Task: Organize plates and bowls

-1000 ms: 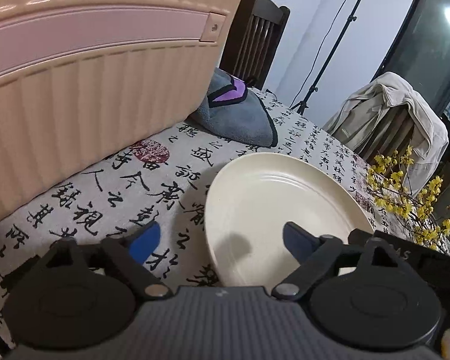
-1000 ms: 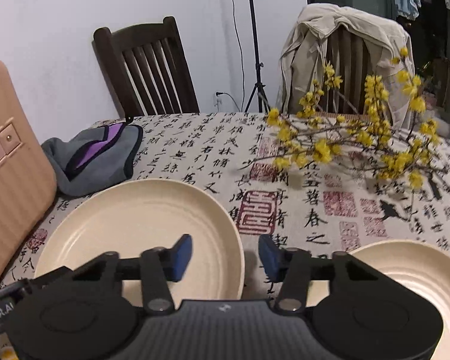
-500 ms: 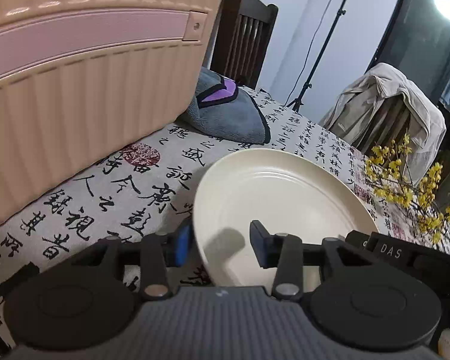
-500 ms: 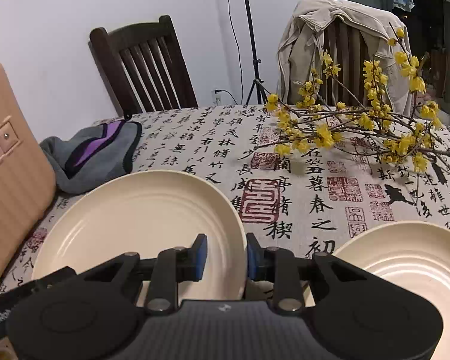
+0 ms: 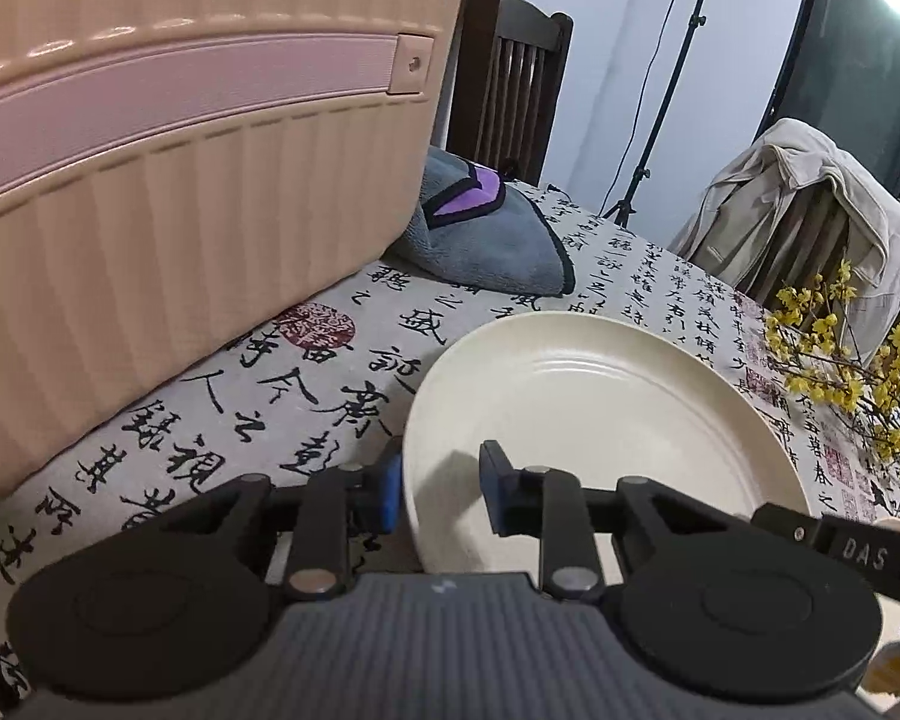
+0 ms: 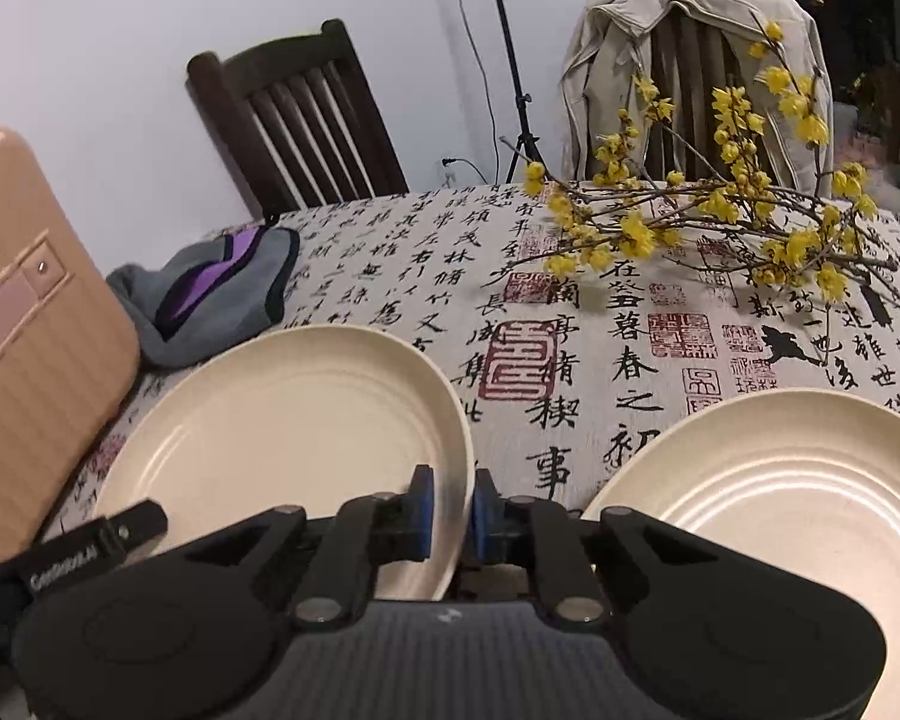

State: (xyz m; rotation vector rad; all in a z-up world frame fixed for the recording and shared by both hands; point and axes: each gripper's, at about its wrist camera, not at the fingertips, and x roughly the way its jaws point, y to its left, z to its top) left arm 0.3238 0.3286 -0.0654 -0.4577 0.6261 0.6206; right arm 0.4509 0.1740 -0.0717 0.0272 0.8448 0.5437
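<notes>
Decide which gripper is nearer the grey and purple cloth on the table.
Left. The left gripper, jaws closing astride the plate's edge, sits on the side towards the cloth. The right gripper clamps the plate's opposite edge, farther away.

My table wears a calligraphy-printed cloth. On it lie two cream plates, one left and one right, a grey-purple cloth, yellow blossom branches and a ribbed beige case.
</notes>
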